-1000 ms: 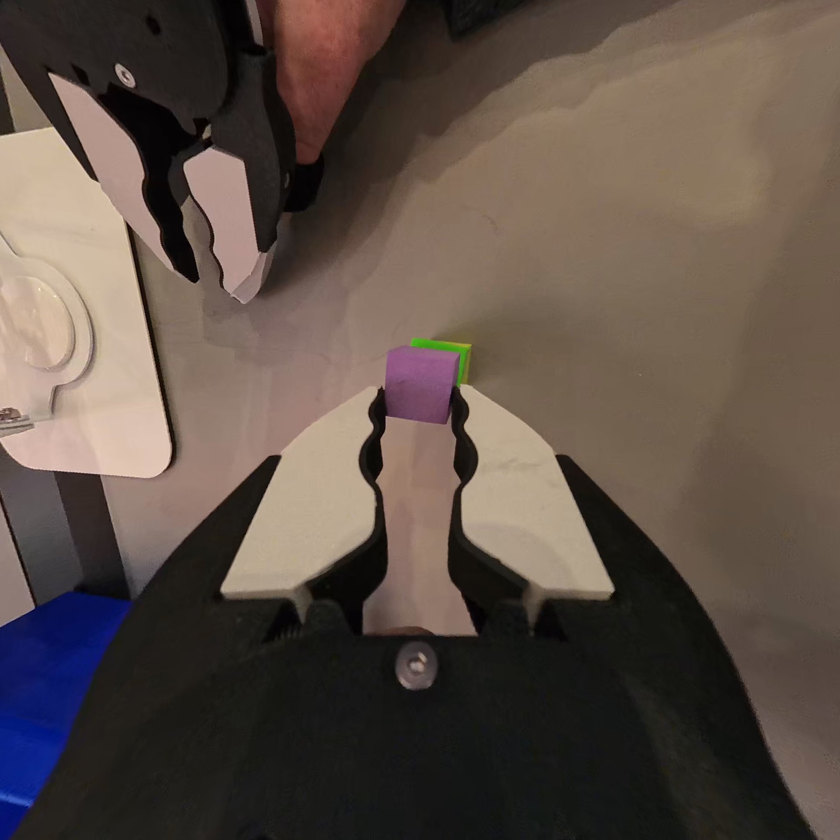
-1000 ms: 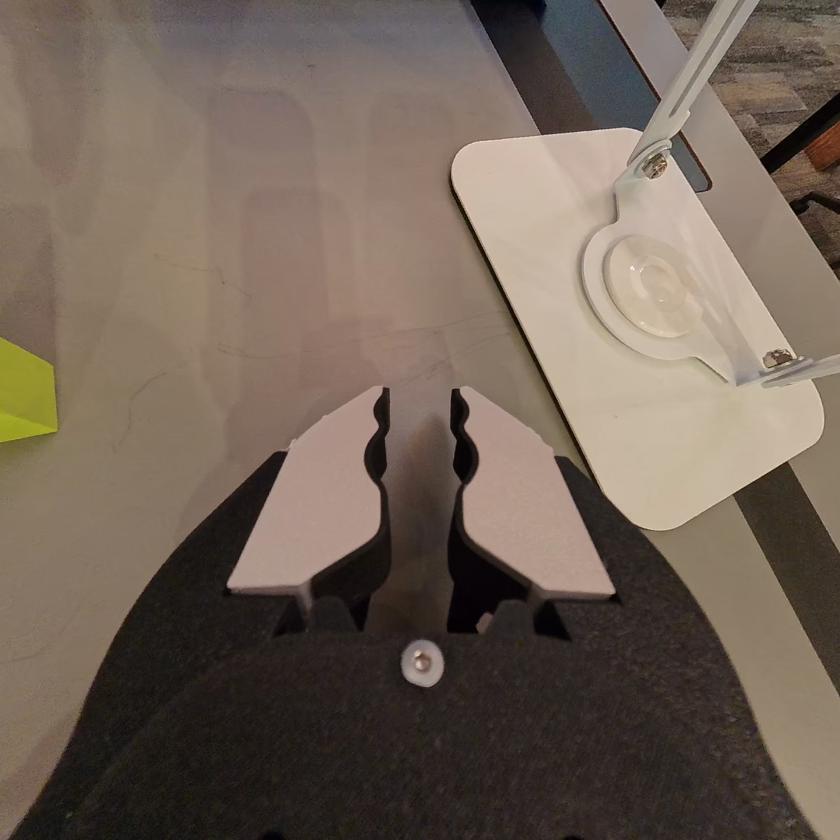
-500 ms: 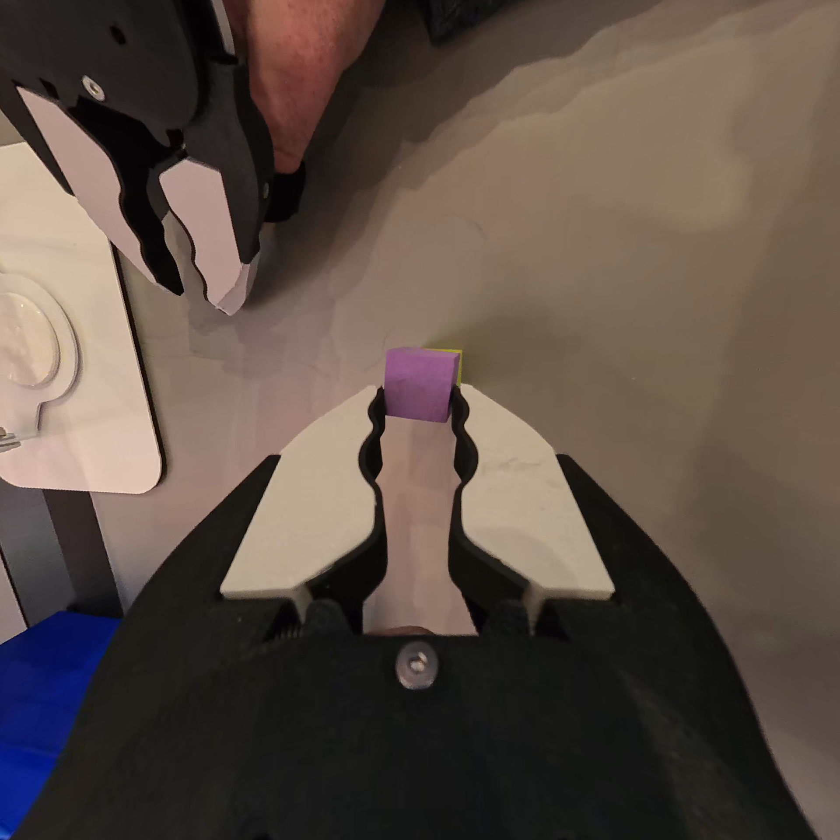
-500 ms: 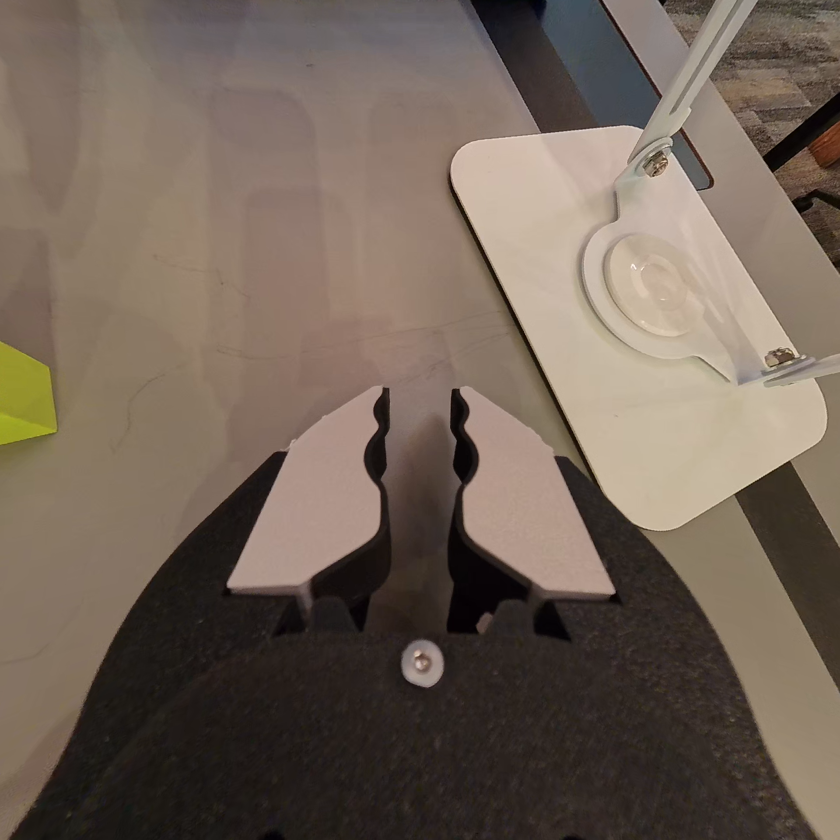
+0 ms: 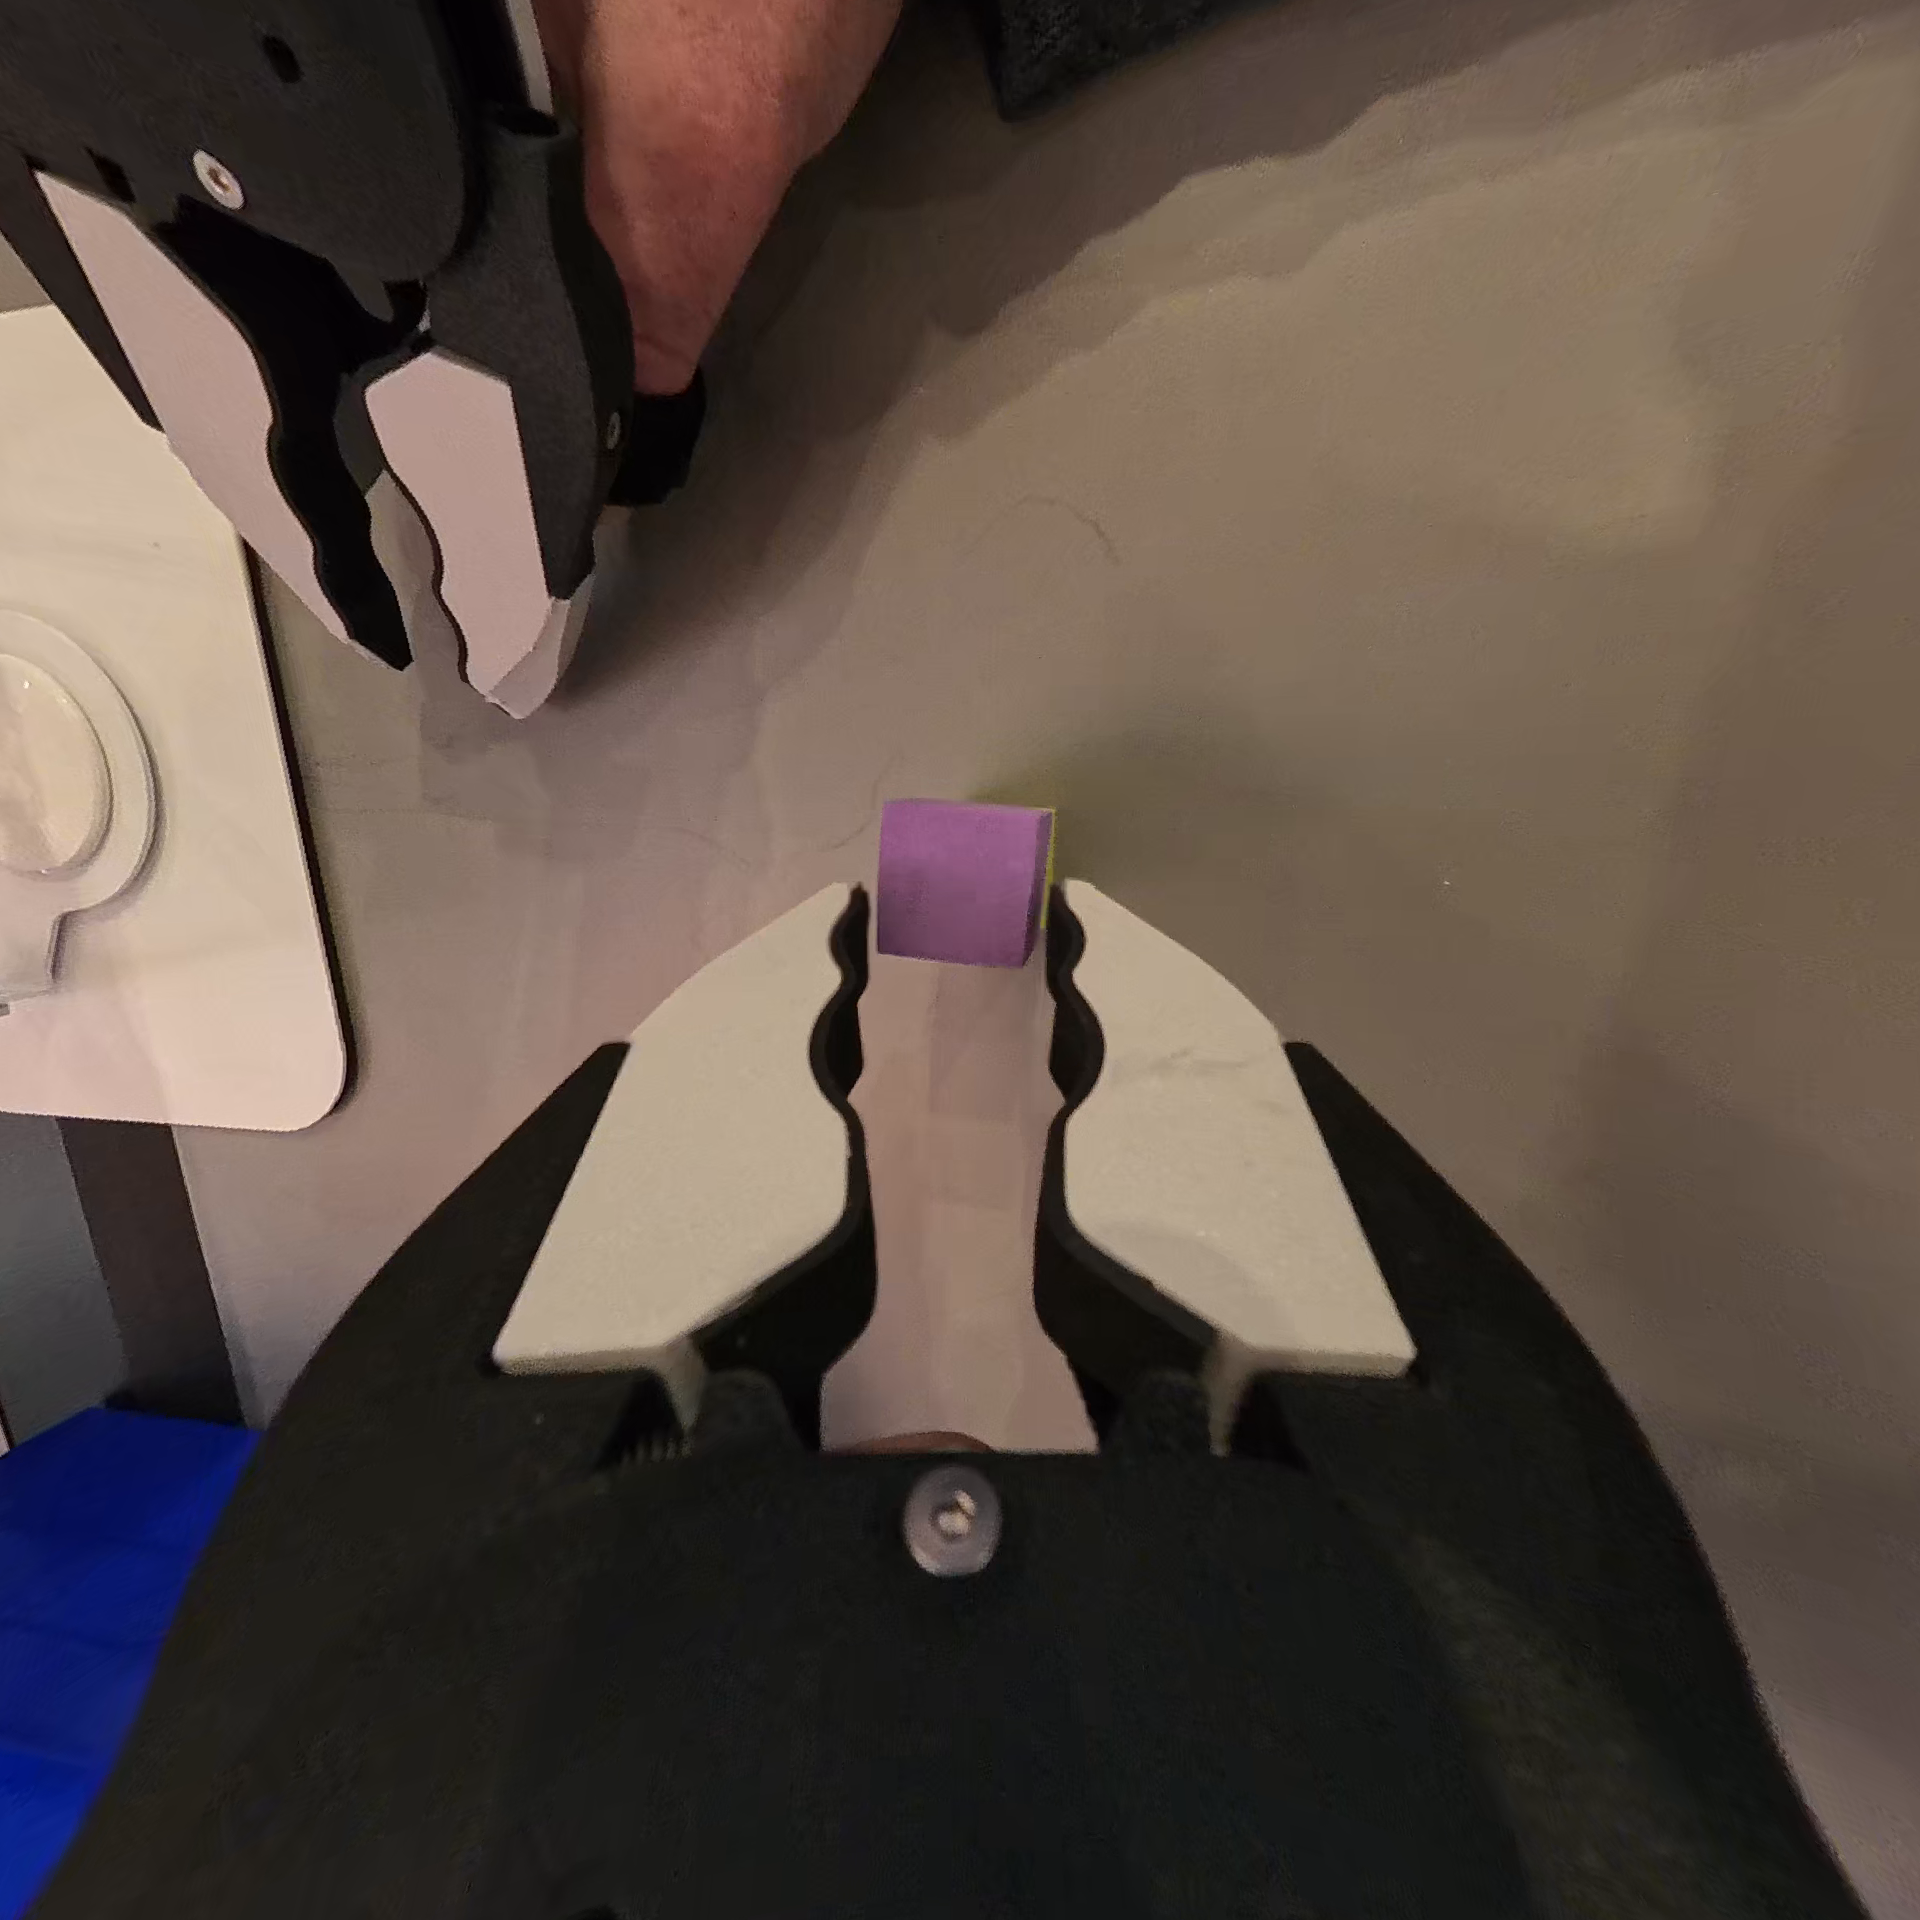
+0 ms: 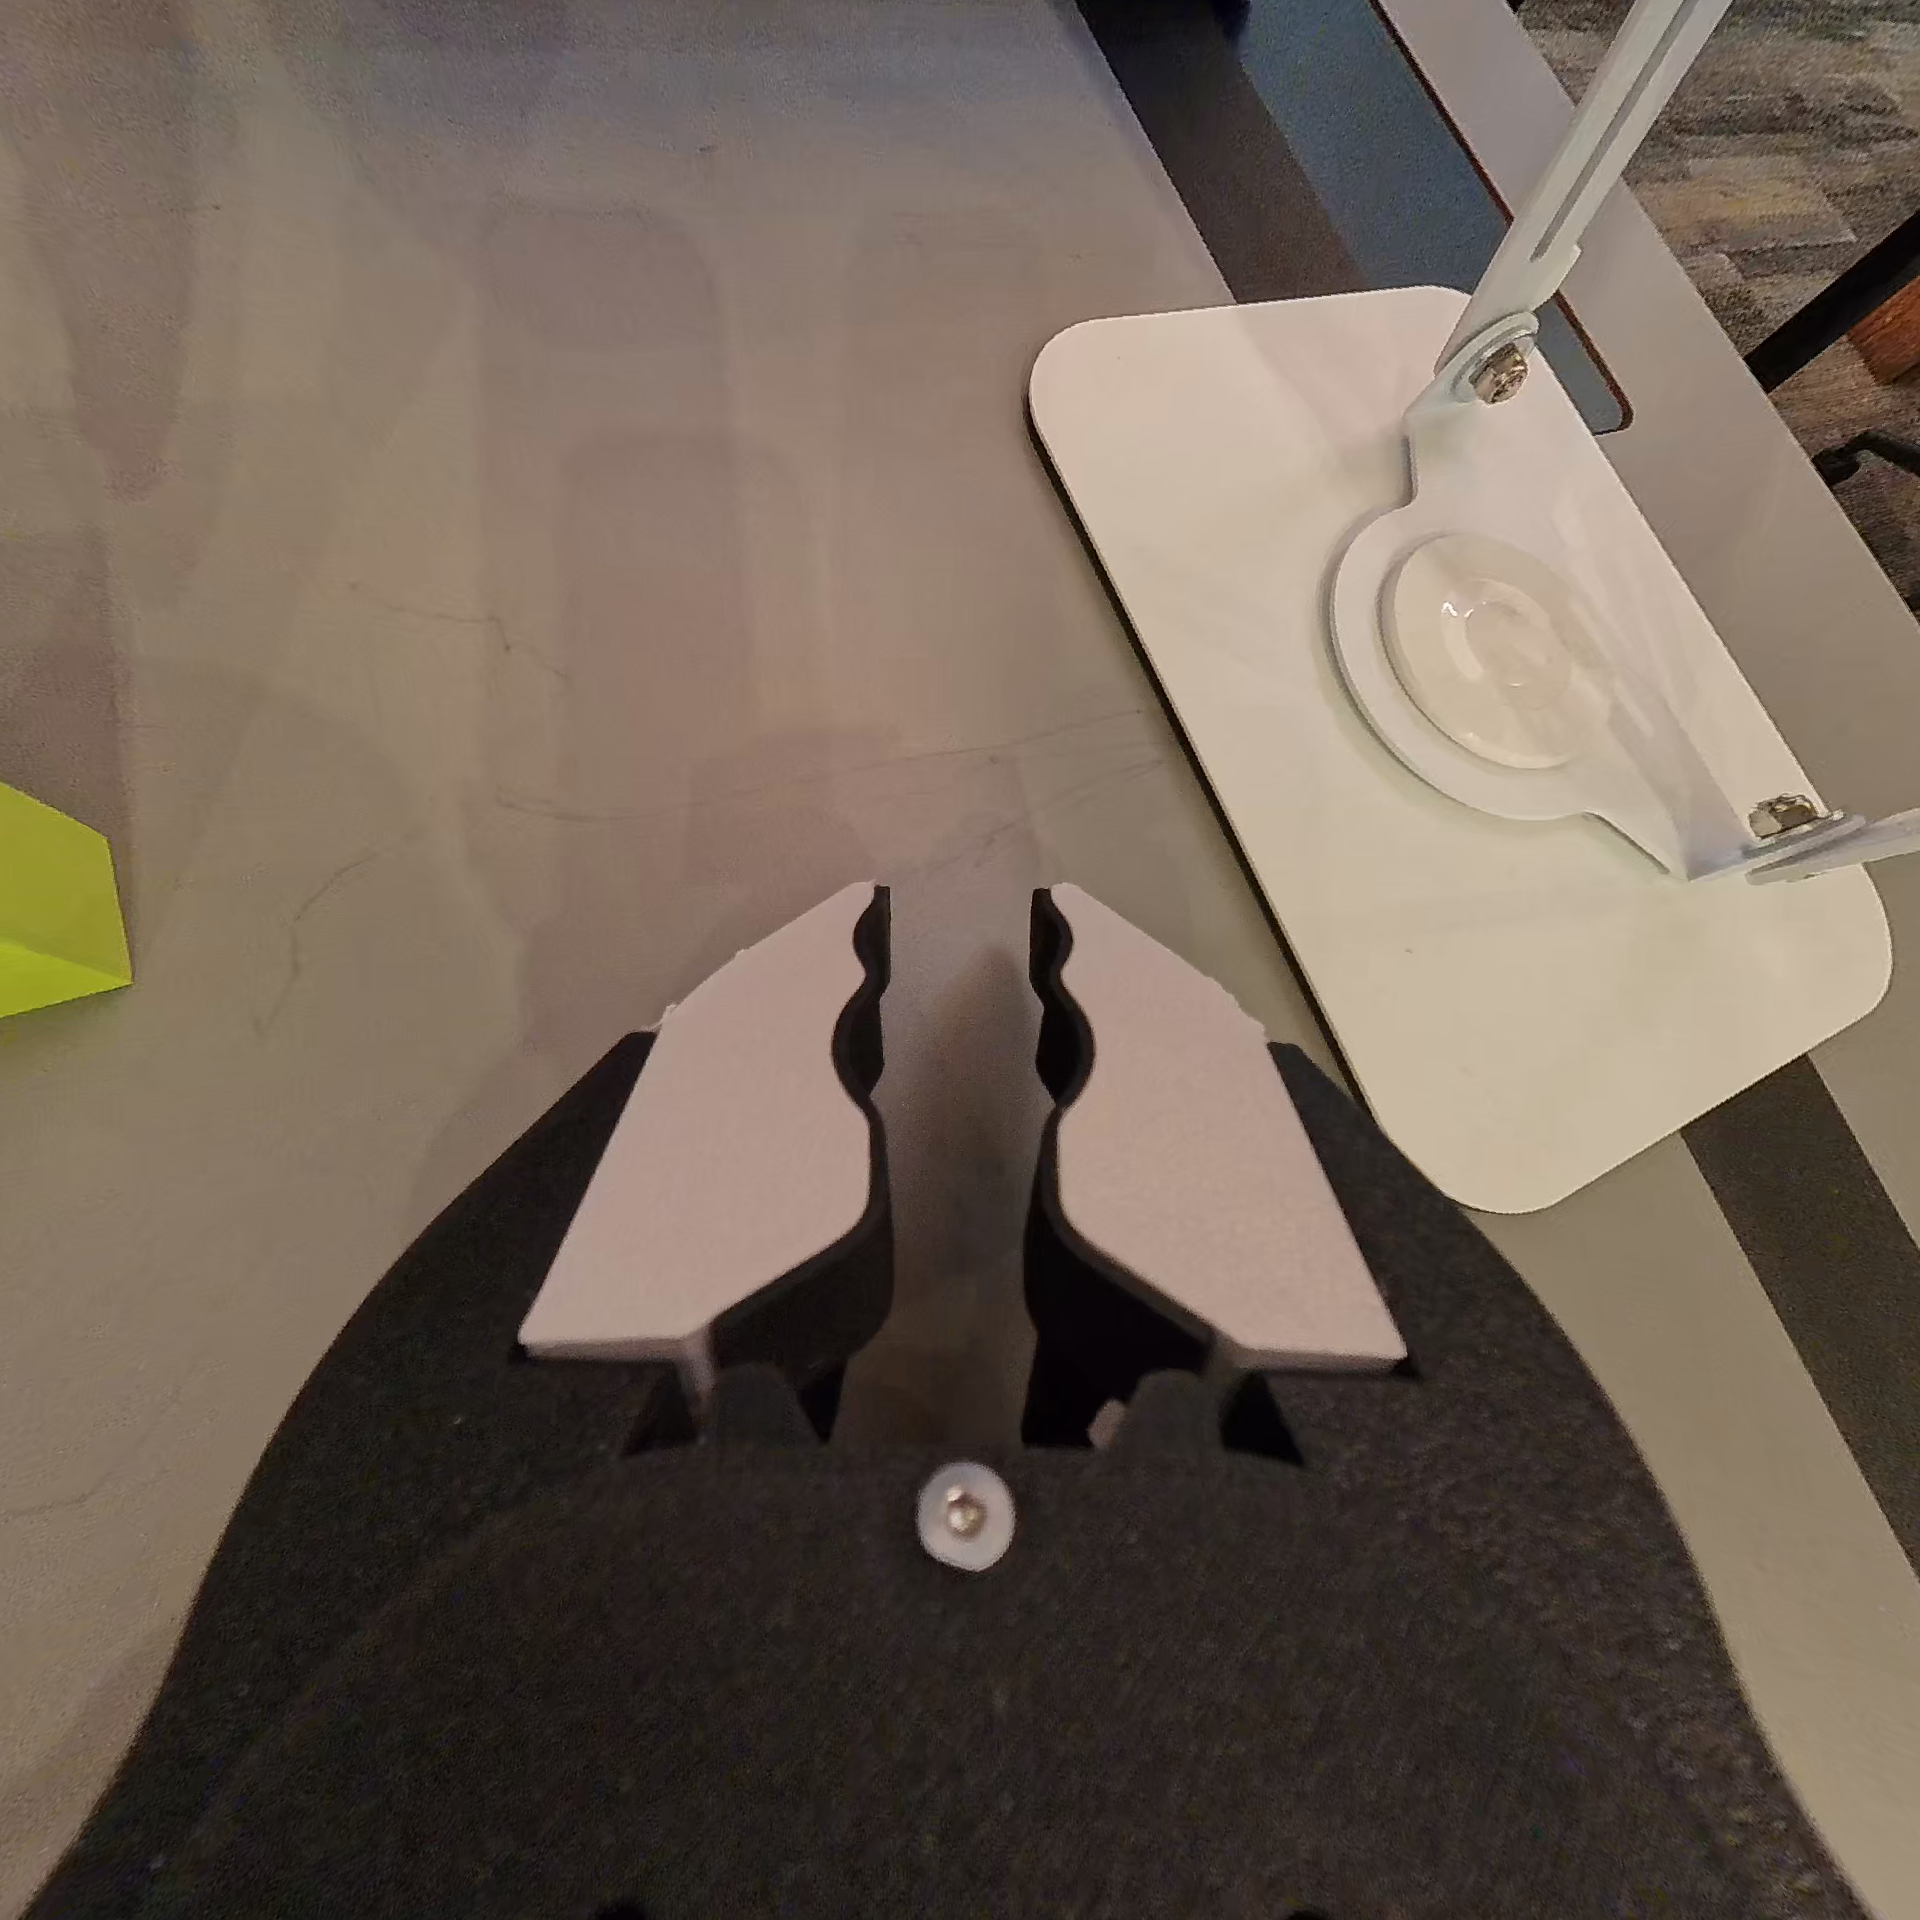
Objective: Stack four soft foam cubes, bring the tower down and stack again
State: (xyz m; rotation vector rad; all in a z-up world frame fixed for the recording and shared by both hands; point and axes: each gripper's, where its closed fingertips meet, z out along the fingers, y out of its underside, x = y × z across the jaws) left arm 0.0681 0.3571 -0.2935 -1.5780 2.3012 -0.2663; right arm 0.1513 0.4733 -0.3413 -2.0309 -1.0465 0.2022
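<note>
A purple foam cube (image 5: 956,883) stands between the tips of my left gripper (image 5: 956,906). The jaws are slightly apart from it: a thin gap shows at the left pad, and a sliver of a yellow-green cube (image 5: 1047,873) beneath shows at the right pad. The purple cube rests on that cube, so my left gripper is open. My right gripper (image 6: 960,904) is open and empty over the bare table; it also shows in the left wrist view (image 5: 447,665) at the upper left. A yellow-green cube (image 6: 52,914) lies at the left edge of the right wrist view.
A white stand base (image 6: 1455,779) with a slanted arm lies right of my right gripper, near the table edge; it shows at the left in the left wrist view (image 5: 135,727). A blue bin (image 5: 94,1558) is at the lower left. A hand (image 5: 675,156) holds the right gripper.
My left gripper brought the purple cube over the stack, hiding the green cube below, then its jaws widened and came off the purple cube. My right gripper stayed nearly still.
</note>
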